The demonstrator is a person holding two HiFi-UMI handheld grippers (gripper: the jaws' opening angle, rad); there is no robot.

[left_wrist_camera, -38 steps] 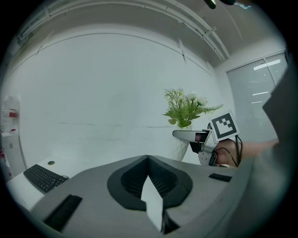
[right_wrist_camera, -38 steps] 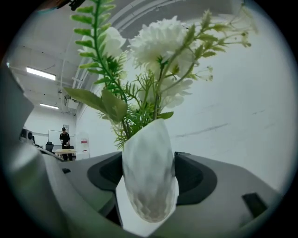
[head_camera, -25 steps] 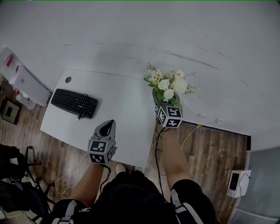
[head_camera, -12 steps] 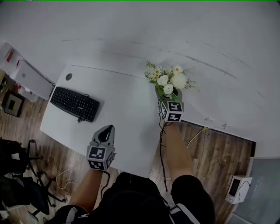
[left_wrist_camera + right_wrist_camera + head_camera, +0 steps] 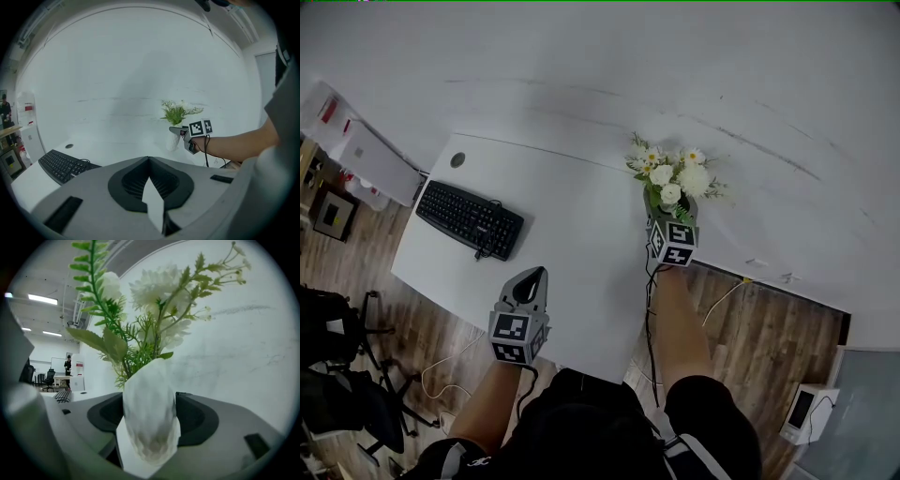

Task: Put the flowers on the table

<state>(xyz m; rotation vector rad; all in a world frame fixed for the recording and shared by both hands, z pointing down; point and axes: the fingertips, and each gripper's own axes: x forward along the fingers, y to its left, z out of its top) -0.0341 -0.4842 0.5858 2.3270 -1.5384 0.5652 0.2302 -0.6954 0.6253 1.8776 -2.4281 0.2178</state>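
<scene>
Our right claw (image 5: 670,223) clasps the vase of flowers (image 5: 675,178) over the desk (image 5: 572,234), not yet released; our left claw (image 5: 528,284) hangs closed, empty.

vase (image 5: 150,404): white, upright between the jaws
right gripper (image 5: 149,439): jaws pressed against the vase's sides
flowers (image 5: 157,284): white blooms, green fronds, rising from the vase
wall (image 5: 243,357): white, behind

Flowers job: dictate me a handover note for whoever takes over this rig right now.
Left gripper: shut, empty, above the table's near edge.
Right gripper: shut on the white vase holding the flowers.
Vase: upright at the table's right edge; I cannot tell whether it touches the top.
Done: vase is at the table.
Left: set it down, open the jaws, back away.
</scene>
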